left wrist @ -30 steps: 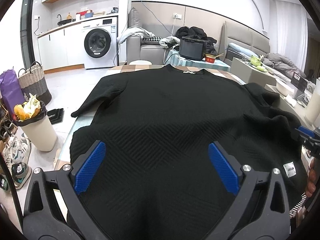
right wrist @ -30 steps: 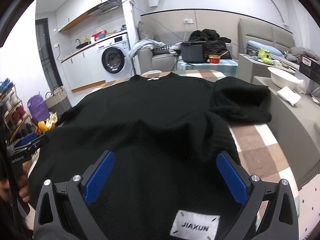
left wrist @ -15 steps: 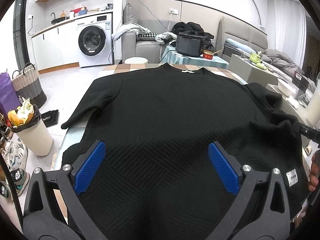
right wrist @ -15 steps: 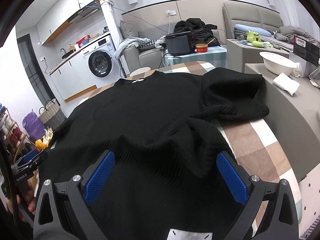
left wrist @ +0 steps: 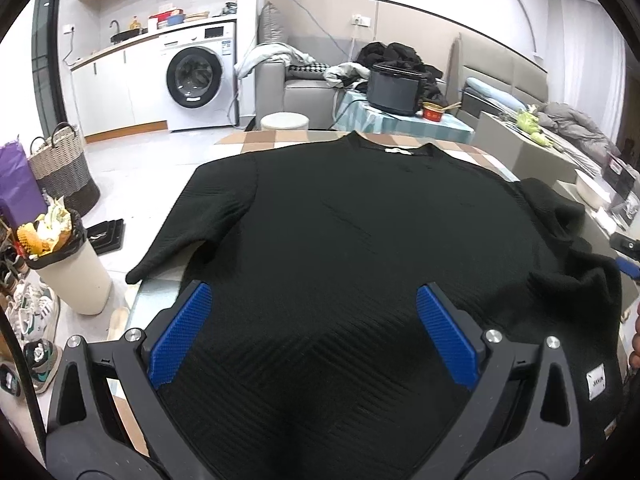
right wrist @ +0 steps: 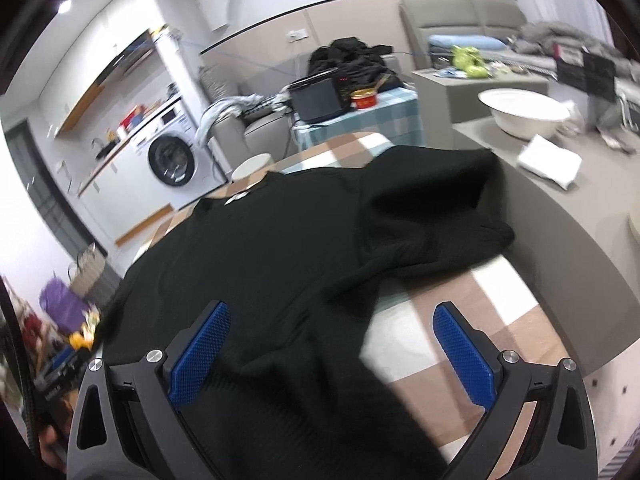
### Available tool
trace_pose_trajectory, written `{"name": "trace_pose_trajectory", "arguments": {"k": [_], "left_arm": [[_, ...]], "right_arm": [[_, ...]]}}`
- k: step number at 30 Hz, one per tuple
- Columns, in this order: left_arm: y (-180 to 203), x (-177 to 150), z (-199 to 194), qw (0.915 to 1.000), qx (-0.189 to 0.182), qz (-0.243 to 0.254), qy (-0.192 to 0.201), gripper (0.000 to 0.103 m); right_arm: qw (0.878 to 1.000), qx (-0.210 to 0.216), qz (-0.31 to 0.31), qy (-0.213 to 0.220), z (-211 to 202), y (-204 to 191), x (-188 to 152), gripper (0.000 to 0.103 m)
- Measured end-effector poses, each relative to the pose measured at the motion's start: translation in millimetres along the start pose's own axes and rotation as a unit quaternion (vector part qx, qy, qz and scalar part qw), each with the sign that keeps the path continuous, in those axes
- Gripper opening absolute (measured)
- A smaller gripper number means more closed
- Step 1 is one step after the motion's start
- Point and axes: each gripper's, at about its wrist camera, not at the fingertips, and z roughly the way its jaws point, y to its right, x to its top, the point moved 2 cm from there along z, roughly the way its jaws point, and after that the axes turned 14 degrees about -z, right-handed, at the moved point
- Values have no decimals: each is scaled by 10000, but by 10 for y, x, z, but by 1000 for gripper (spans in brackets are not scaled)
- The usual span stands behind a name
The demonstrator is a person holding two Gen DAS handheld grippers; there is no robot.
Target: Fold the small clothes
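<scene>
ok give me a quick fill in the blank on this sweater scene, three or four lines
1. The sweater spread on the checked table is ____ in colour.
2. Both the left gripper and right gripper have their jaws ____.
3. The appliance against the far wall is a ____ machine.
4. The pads on the gripper fingers are ____.

Missing words: black; open; washing; blue

Bright even indoor light; right view motion-blurred; fisheye-warped edges.

Matt black ribbed knit sweater [left wrist: 360,240]; smooth checked tablecloth [right wrist: 500,300]; knurled blue plastic jaws.
</scene>
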Motion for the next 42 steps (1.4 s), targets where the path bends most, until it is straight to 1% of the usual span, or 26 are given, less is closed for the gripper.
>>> {"name": "trace_pose_trajectory", "arguments": {"k": [1, 4, 5, 7, 10, 11, 13, 18, 20, 23, 24, 25, 26, 27, 28, 29, 30, 31, 32, 37, 40, 42], "left_arm": [[-20, 17, 18, 10000, -19, -25, -2, 102], [-88, 38, 79, 9999, 31, -93, -29, 102], [-108, 45, 104, 9999, 45, -120, -50, 102], [-145, 55, 164, 9998, 41, -166, -115, 102], [-190, 66, 243, 9996, 45, -210, -167, 102], [-195, 64, 263, 9996, 39, -215, -175, 102], [-207, 62, 311, 9996, 62, -205, -200, 102], [-226, 46, 353, 9995, 88, -208, -217, 102], [-246, 45, 365, 9995, 101, -224, -217, 102], [-286, 48, 379, 9993, 115, -269, -216, 102], [-299, 49, 386, 9993, 110, -283, -227, 102], [-306, 52, 389, 9992, 109, -289, -234, 102], [-314, 53, 390, 9992, 117, -294, -235, 102], [-322, 57, 389, 9992, 130, -298, -231, 102], [-330, 63, 379, 9992, 132, -309, -208, 102], [-344, 74, 373, 9992, 120, -333, -176, 102], [-362, 81, 359, 9992, 99, -371, -146, 102], [-375, 89, 351, 9991, 82, -401, -131, 102], [-398, 96, 349, 9989, 84, -436, -119, 102], [-465, 103, 282, 9986, 63, -526, -27, 102], [-508, 121, 259, 9980, 27, -628, 14, 102], [-543, 133, 227, 9975, 10, -707, 62, 102]], "right_arm": [[9999, 7, 102, -28, 16, 78, 4, 102], [9988, 112, 455, -103, 72, 336, 29, 92], [9974, 201, 685, -99, 95, 455, 38, 92], [9949, 234, 973, -147, 158, 644, 57, 90], [9901, 73, 1372, -293, 295, 925, 100, 84], [9895, -15, 1400, -346, 324, 975, 112, 80], [9905, -324, 1269, -429, 381, 1036, 177, 75], [9891, -894, 901, -747, 626, 1175, 345, 75], [9871, -1032, 863, -865, 726, 1233, 364, 75], [9848, -1123, 889, -979, 888, 1310, 381, 75], [9843, -1139, 880, -1020, 926, 1321, 374, 73], [9839, -1158, 843, -1068, 970, 1325, 359, 67], [9829, -1200, 789, -1152, 1019, 1331, 345, 56], [9819, -1244, 748, -1214, 1053, 1334, 337, 49], [9828, -1284, 702, -1123, 1049, 1327, 346, 43], [9818, -1425, 639, -1084, 1026, 1319, 352, 27], [9812, -1553, 571, -997, 969, 1310, 369, 20], [9835, -1486, 567, -865, 894, 1299, 385, 12], [9848, -1455, 555, -770, 813, 1280, 401, 10], [9885, -1408, 377, -414, 436, 1123, 497, 9], [9884, -1445, 415, -222, 336, 1083, 614, 9], [9896, -1366, 440, -55, 299, 1034, 728, 9]]}}
